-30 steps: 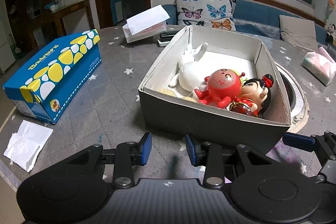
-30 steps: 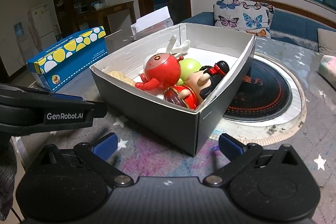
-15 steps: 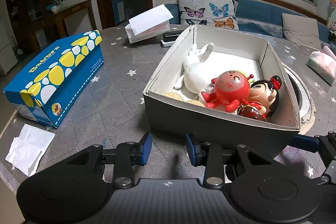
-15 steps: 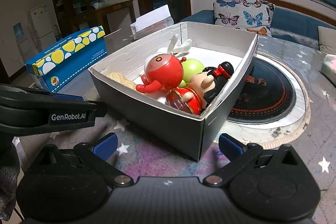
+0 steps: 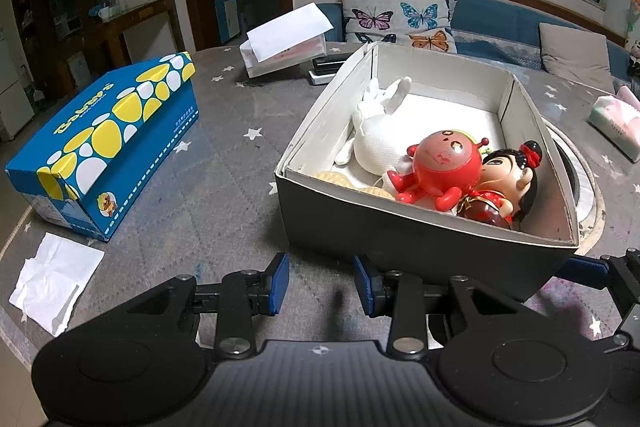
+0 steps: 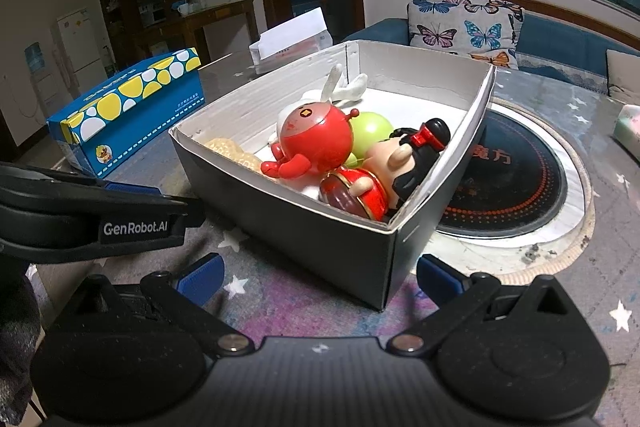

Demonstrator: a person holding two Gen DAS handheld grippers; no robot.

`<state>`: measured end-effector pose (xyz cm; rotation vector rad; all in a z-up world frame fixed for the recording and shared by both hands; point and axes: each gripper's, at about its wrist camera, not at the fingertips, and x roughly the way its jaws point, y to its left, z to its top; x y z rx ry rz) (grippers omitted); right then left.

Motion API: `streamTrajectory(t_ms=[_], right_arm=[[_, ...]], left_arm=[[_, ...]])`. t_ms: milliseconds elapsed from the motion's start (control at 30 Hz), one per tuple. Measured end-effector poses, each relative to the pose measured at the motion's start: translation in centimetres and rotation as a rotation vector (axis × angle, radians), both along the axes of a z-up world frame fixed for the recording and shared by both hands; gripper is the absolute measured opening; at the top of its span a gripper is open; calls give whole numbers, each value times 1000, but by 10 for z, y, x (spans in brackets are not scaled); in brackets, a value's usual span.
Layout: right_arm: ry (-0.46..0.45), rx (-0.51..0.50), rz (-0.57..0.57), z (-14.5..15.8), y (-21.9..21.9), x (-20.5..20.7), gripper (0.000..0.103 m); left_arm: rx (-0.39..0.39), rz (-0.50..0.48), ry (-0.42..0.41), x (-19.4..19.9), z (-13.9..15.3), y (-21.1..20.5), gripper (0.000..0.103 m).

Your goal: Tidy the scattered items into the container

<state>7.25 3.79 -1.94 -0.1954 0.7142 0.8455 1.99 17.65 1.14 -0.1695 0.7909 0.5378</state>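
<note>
The left tongs (image 5: 319,283) hover low over the star-patterned worktop (image 5: 224,187), just in front of the near wall of the grey cardboard box (image 5: 400,239). Their blue pads (image 5: 279,281) stand a narrow gap apart with nothing between them, touching nothing.

The right tongs (image 6: 320,277) are spread wide, their blue pads (image 6: 200,273) on either side of the box's (image 6: 320,227) near corner but clear of it, gripping nothing. The left tool's black body crosses the left edge of this view.

Inside the box lie a red round-headed figure (image 6: 316,143), a black-haired doll in red dress (image 6: 384,179) against the right wall, a green ball (image 6: 370,135) behind them, a white plush rabbit (image 5: 380,139) toward the far side, and pale yellow pieces (image 6: 230,151) in the near left corner.

On the worktop to the left sit a blue tissue box with yellow and white spots (image 5: 108,143) and a crumpled white tissue (image 5: 56,279). A round black induction hob (image 6: 516,179) lies to the box's right.
</note>
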Motion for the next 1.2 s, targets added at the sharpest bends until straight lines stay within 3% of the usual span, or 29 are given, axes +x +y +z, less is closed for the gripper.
streamTrajectory(t_ms=[1200], right_arm=[[-2, 1, 1, 2, 2, -3, 103]], left_arm=[[-4, -2, -3, -1, 0, -3, 39]])
